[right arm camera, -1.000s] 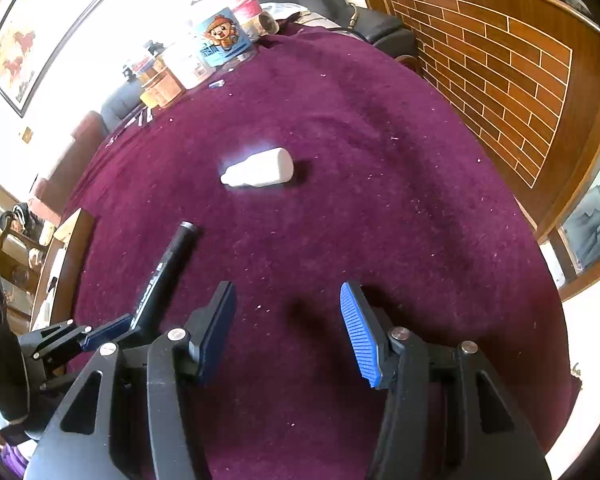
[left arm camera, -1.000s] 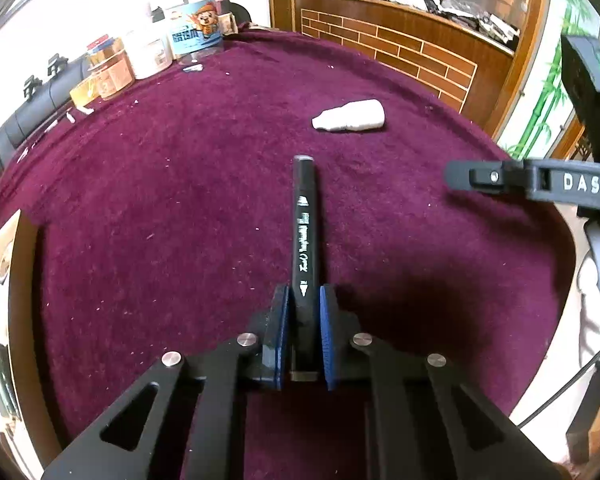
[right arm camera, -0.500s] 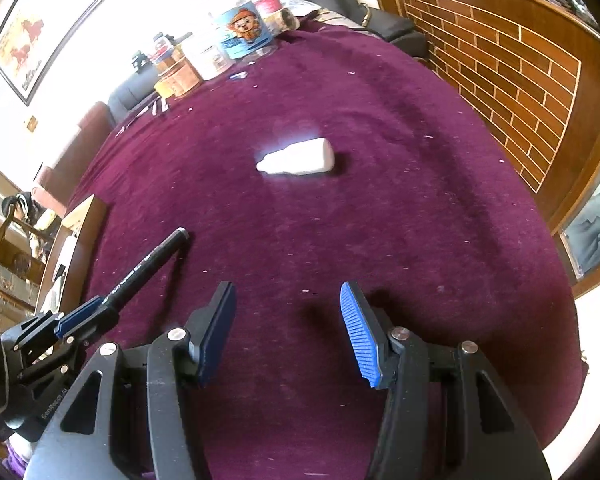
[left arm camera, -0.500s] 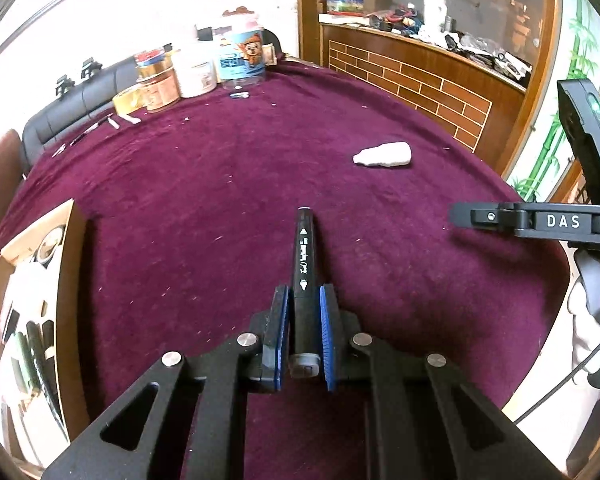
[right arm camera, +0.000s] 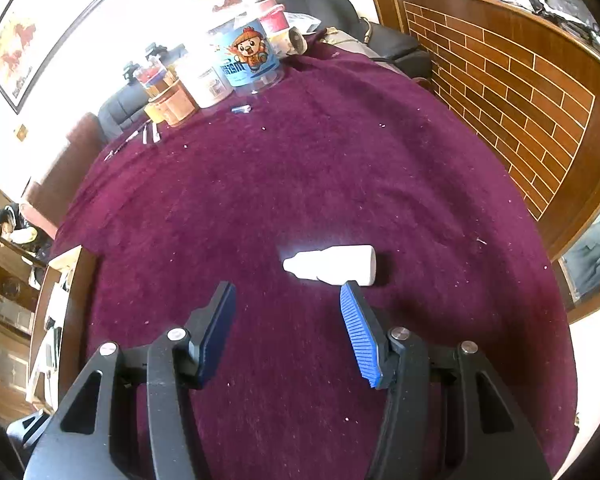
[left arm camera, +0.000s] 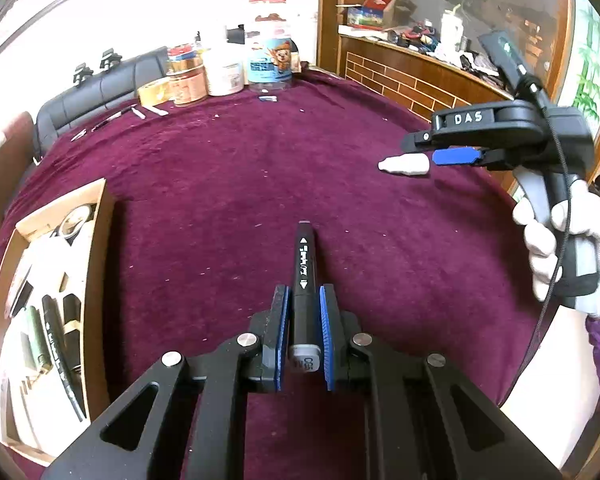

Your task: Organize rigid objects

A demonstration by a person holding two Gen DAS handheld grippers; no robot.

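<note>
My left tool (left arm camera: 303, 320) clamps the marker (left arm camera: 305, 276); my right tool (right arm camera: 288, 312), wide open and empty, nears the bottle (right arm camera: 332, 265) at 12 o'clock on the table (right arm camera: 340, 168), which I judge could roll if nudged.

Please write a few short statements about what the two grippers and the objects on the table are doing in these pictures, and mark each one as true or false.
1. The left gripper is shut on the black marker pen. True.
2. The right gripper holds the small white plastic dropper bottle. False: its jaws are open and empty, and the bottle lies just ahead of them.
3. The white bottle lies on its side on the dark red velvet tablecloth. True.
4. The wooden organizer tray has nothing in it. False: it already holds pens and other small items.
5. The jar with the cartoon bear label stands at the far edge of the table. True.
</note>
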